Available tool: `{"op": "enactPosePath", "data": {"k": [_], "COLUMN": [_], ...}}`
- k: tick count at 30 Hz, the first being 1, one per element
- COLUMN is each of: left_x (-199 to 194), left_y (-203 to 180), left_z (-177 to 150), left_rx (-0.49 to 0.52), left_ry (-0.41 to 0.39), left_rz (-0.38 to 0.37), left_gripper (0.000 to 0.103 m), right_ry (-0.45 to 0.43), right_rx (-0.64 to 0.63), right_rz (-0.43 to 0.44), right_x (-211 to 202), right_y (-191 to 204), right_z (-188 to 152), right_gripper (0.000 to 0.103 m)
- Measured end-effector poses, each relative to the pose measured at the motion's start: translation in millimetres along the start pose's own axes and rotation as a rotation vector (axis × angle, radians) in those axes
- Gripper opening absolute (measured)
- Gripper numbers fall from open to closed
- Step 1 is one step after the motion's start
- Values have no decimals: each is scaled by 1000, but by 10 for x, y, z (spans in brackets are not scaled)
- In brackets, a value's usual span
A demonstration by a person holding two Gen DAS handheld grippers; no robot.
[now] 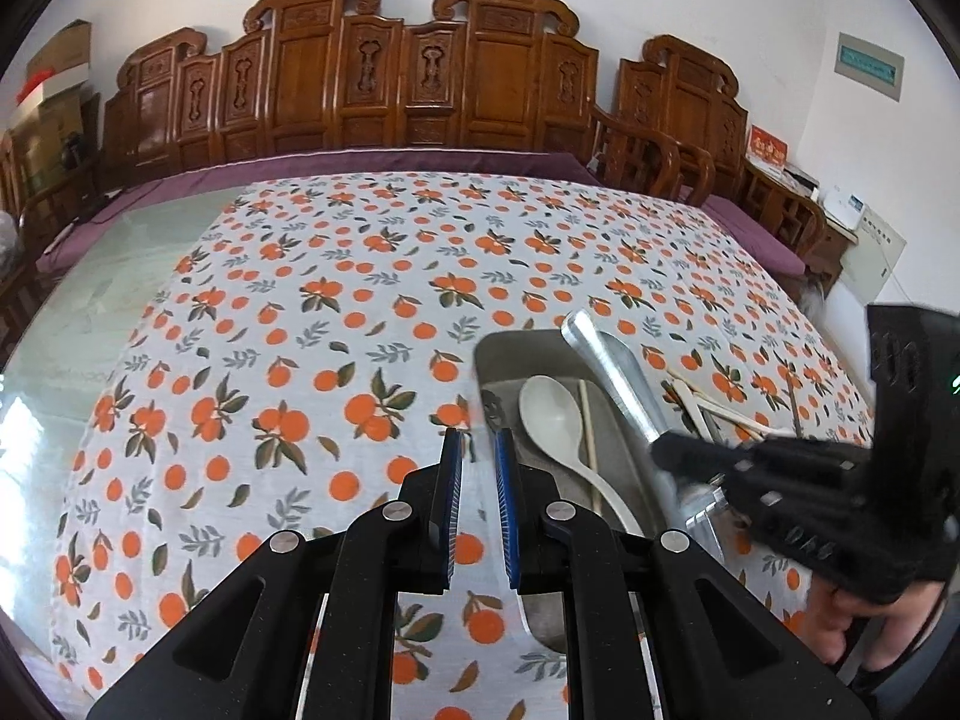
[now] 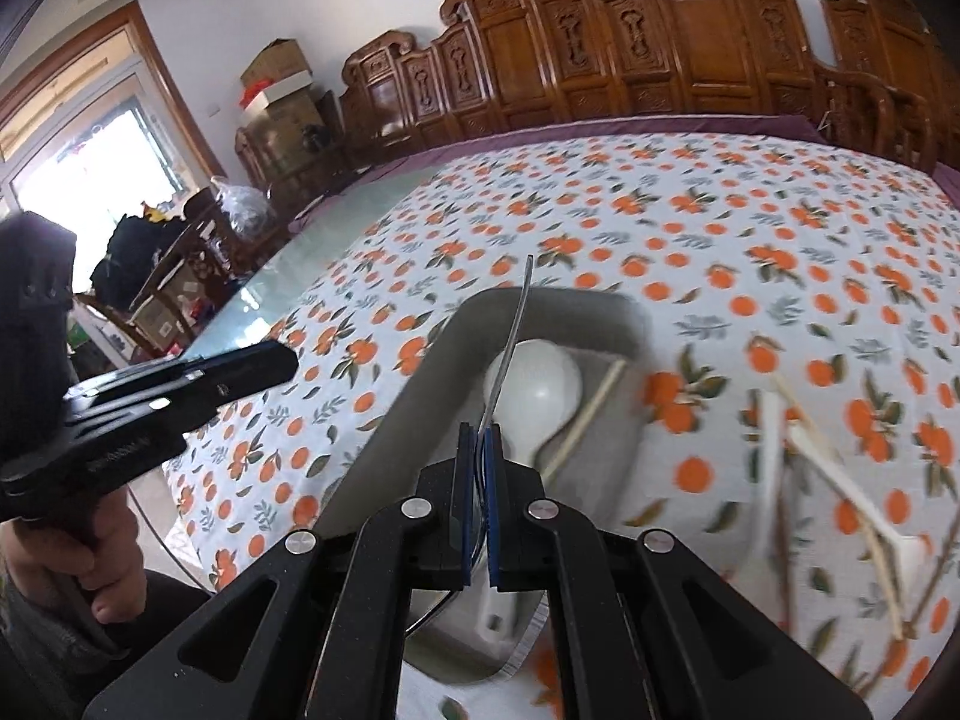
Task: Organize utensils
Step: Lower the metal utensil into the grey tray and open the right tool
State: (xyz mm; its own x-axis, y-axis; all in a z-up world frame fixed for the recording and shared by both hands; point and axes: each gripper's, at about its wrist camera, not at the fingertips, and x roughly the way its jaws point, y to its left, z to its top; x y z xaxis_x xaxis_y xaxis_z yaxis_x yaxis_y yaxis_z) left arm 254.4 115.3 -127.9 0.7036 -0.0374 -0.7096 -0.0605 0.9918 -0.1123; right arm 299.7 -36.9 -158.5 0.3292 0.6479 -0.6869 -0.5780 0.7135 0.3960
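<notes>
A grey tray (image 1: 516,354) (image 2: 420,390) lies on the orange-print tablecloth. In it are a white spoon (image 1: 552,414) (image 2: 540,384) and a pale chopstick (image 1: 588,432) (image 2: 591,408). My right gripper (image 2: 480,438) (image 1: 672,450) is shut on a flat metal utensil (image 2: 510,348) (image 1: 618,372), which it holds above the tray with the long end pointing away. My left gripper (image 1: 477,450) (image 2: 288,360) hovers at the tray's left edge. Its blue pads stand a little apart with nothing between them.
More loose utensils, a white spoon (image 2: 840,480) and several chopsticks (image 1: 708,402), lie on the cloth right of the tray. Carved wooden chairs (image 1: 420,78) line the far side of the table. A person's hand (image 2: 90,558) grips the left tool.
</notes>
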Motion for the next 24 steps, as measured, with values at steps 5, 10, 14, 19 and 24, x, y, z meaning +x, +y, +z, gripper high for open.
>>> {"op": "enactPosePath", "data": {"k": [5,10,14,19,24], "left_x": [-28,-28,-30,-29,-61], "left_y": [91,97,94,85,-6], "left_z": [7,10,15,13,11], "left_rx": [-21,-22,-20,-22,-10], "left_ry": [-7,-7,-11,-12,-27], "left_rz": [11,12,13,13,-9], "left_gripper": [10,10,10,10,15], "right_ry": [40,78,88,64,14], "right_rx": [-2,7,7,-9,-13], "right_rz": [4,7,7,9,-29], "right_x": [247,395,441,320,-54], "right_y": [125,186,209,199,35], "right_z": [-17,-52,-82,-78,-82], "right_gripper": [4,4,6,8,8]}}
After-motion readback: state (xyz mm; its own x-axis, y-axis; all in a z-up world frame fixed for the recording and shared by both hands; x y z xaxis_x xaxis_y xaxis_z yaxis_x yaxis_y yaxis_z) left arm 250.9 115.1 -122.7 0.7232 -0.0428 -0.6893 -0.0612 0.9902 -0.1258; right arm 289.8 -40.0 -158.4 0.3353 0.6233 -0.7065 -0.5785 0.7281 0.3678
